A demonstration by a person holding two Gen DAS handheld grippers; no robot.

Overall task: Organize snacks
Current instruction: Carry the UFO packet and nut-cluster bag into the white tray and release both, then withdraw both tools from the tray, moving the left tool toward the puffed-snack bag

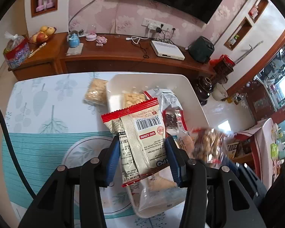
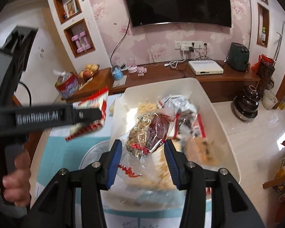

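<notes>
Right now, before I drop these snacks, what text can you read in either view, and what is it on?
"ISO 22000": red label on the cream snack packet in the left gripper, under its barcode.
"GenRobot.AI": side of that left gripper as the right wrist view shows it.
The packet's fine print and barcode digits are too small to read.
Print on the clear nut-bar packet in the right gripper is too blurred.

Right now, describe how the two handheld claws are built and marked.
Each claw, left and right, has black angular plastic arms with round silver pivot bolts and ribbed blue finger pads. The right wrist view shows white "GenRobot.AI" lettering along the left claw's body.
</notes>
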